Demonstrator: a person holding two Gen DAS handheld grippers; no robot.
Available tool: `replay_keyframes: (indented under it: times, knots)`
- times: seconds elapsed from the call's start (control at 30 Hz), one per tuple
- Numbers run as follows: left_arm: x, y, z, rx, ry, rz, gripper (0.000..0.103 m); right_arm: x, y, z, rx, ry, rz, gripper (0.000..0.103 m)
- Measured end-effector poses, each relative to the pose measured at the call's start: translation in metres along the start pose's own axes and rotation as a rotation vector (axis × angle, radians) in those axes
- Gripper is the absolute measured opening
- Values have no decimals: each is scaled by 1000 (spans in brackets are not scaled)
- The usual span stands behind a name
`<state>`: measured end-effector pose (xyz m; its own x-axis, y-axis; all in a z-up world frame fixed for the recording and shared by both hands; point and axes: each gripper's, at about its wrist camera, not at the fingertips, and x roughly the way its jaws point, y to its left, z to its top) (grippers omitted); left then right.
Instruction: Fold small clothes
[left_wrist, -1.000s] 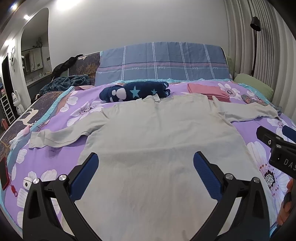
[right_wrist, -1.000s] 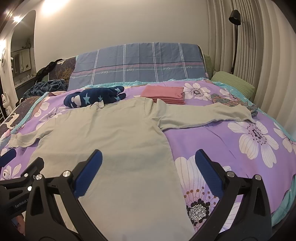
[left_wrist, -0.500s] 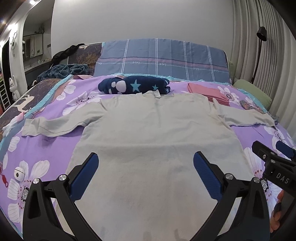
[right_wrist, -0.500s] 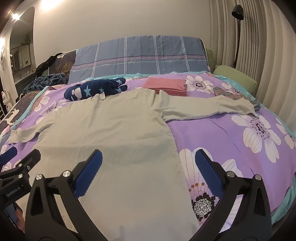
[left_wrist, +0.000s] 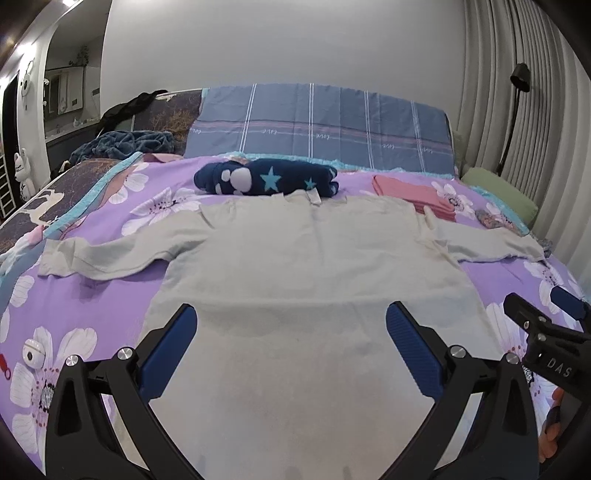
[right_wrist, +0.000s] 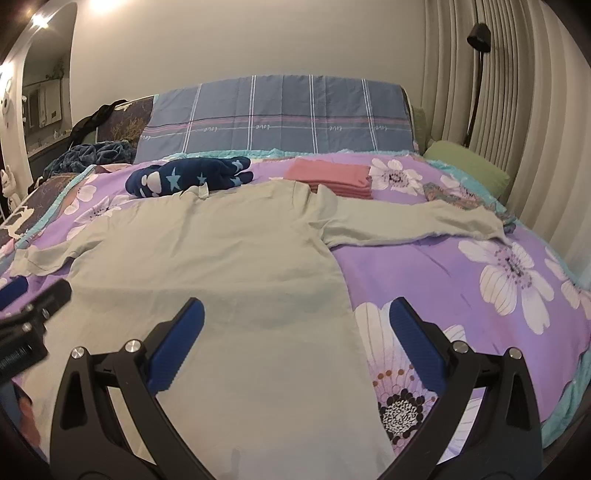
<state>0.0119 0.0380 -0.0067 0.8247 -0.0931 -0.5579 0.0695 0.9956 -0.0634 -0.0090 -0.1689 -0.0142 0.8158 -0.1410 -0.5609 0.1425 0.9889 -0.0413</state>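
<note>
Start of the fold: pale grey long-sleeved cotton shirt (left_wrist: 310, 280) spread flat on the purple floral bedspread (right_wrist: 461, 273), sleeves out. Left gripper (left_wrist: 291, 347) and right gripper (right_wrist: 295, 339) both wide apart, empty, above the hem. Next, probably, a grasp at a sleeve or side edge.

Indoor artificial light, moderately dim; ceiling lamps (right_wrist: 99, 4) flare at upper left; soft shadows across the pale shirt (left_wrist: 314, 280); strong fisheye bending and dark vignette at corners; slight overall softness, warmer cast in right view.
</note>
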Motion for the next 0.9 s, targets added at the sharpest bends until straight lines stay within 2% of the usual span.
replay_keyframes:
  times: [0.07, 0.17, 0.33, 0.63, 0.77, 0.9]
  knots:
    - [0, 1, 2, 22, -4, -31, 102, -2, 2, 1, -6, -11, -1, 101]
    - [4, 1, 3, 36, 39, -90, 102, -5, 3, 2, -7, -22, 7, 101]
    - [8, 3, 2, 12, 60, -83, 102, -9, 4, 3, -11, -36, 0, 101]
    - [4, -10, 2, 35, 48, -124, 102, -9, 3, 7, -6, -40, -1, 101]
    - [3, -15, 1, 63, 34, -105, 102, -10, 4, 6, -11, -44, -2, 101]
    - [3, -17, 0, 78, 37, -129, 102, -10, 4, 7, -11, -51, -6, 101]
